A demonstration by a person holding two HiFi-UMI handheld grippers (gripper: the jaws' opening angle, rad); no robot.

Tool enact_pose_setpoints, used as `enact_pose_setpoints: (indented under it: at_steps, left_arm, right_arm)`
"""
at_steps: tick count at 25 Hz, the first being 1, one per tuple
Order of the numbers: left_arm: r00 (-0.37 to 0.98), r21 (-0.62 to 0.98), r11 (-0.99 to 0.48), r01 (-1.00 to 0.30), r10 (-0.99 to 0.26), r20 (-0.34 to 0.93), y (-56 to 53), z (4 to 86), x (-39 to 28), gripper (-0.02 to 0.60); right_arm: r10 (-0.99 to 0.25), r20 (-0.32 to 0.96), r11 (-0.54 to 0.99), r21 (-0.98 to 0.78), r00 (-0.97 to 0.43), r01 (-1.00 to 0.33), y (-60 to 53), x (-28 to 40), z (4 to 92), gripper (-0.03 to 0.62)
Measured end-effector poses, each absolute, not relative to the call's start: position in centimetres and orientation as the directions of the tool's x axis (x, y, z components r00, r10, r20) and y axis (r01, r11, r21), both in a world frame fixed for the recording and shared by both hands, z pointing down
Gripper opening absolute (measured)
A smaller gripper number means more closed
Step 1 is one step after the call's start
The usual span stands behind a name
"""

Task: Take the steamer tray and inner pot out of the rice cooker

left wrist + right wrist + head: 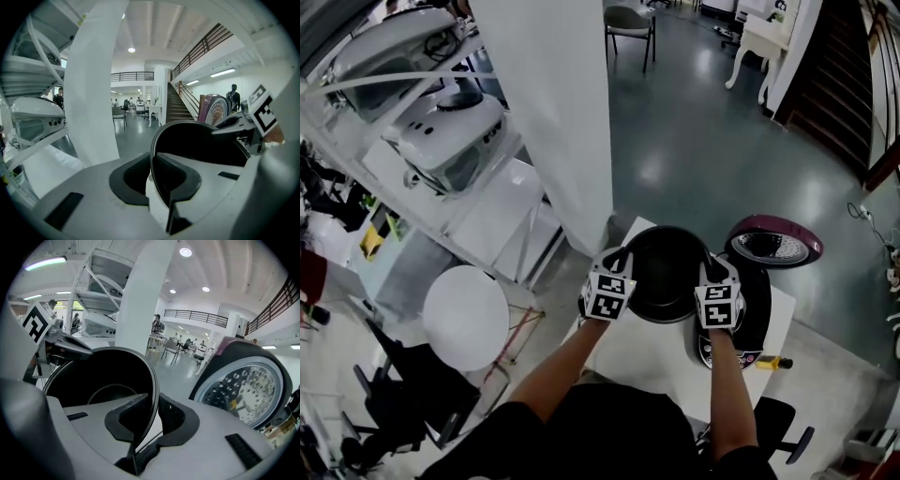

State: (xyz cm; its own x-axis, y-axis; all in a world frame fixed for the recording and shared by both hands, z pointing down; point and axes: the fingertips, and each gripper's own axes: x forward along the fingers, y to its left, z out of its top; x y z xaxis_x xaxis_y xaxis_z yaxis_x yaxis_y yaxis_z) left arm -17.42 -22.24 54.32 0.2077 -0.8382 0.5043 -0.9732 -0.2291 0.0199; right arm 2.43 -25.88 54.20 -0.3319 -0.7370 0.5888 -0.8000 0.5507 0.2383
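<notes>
The black inner pot (666,272) hangs between my two grippers over the white table (642,352), left of the rice cooker (752,314). My left gripper (622,258) is shut on the pot's left rim and my right gripper (709,270) on its right rim. In the left gripper view the thin rim of the pot (201,140) runs between the pads of the left gripper (157,183). In the right gripper view the pot (103,380) is pinched the same way by the right gripper (150,420). The cooker's lid (243,390) stands open. I see no steamer tray.
A white pillar (553,112) rises just beyond the table. Shelves with other cookers (445,141) stand at the left, and a round white stool (466,317) and a black chair (403,398) beside the table. A small yellow-ended thing (773,363) lies by the cooker.
</notes>
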Motion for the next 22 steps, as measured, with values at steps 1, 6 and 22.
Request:
enact_pose_setpoints:
  at_steps: [1,6,22]
  left_arm:
    - [0.201,0.021,-0.222,-0.975,-0.837,0.509,-22.2,54.7,-18.2,0.043]
    - [0.182,0.032,-0.196,-0.980,-0.827,0.532,-22.5,56.6,-21.4,0.043]
    - [0.194,0.089,-0.178,-0.980,-0.747,0.635,-22.8,65.3,-25.2,0.043]
  right_arm:
    - [-0.731,0.593,0.557,0.234,-0.337,-0.797,-26.0,1.7,54.6,0.057]
    - [-0.704,0.619,0.586,0.230,-0.348,-0.777,-26.7,-1.6,56.6,0.057]
    - [-0.592,0.741,0.656,0.214,-0.318,-0.724,-27.6,-5.7,66.0,0.066]
